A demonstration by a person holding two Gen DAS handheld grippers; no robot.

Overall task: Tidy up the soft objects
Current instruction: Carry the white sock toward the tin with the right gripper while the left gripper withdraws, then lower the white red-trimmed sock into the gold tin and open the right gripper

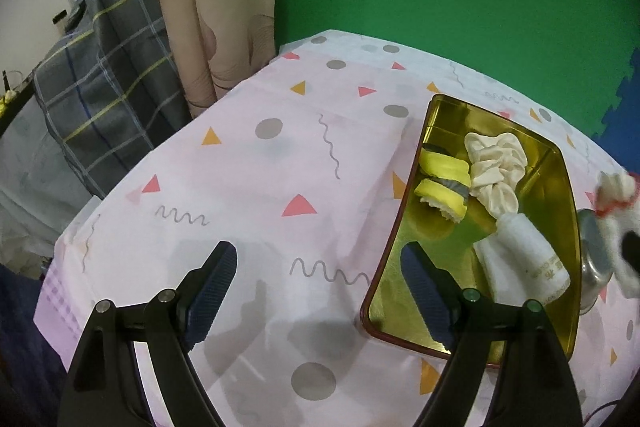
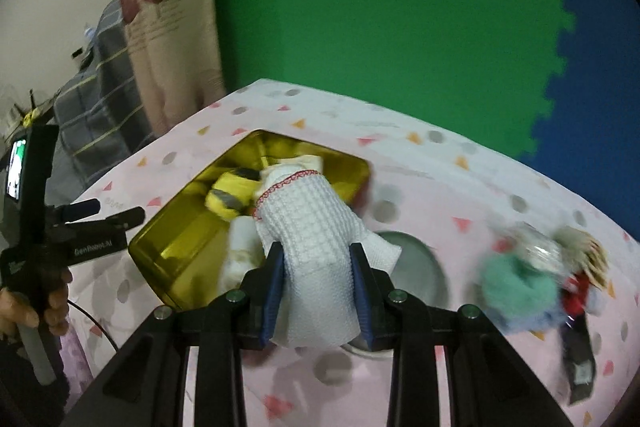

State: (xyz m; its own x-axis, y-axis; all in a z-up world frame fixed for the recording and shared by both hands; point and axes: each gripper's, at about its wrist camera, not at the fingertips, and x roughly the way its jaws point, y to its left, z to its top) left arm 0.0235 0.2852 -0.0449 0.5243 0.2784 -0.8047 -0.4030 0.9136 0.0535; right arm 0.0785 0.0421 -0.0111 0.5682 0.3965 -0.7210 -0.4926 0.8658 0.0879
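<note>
My right tool (image 2: 318, 291) is clamped on a white waffle-weave cloth (image 2: 316, 227) beside the gold tray (image 2: 168, 259); my left tool (image 1: 320, 291) hangs with fingers apart, empty, over the table (image 1: 240, 167).

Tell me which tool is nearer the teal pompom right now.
Right. The right tool, shut on the white waffle cloth, is just left of the teal pompom. The left tool hangs open beyond the gold tray.

The right gripper (image 2: 318, 287) points steeply downward, pads pressed against both sides of a white cloth (image 2: 316, 239). The left gripper (image 1: 320, 301) (hand (image 2: 34, 301) on its grip) tilts down, jaws wide, nothing between.
</note>
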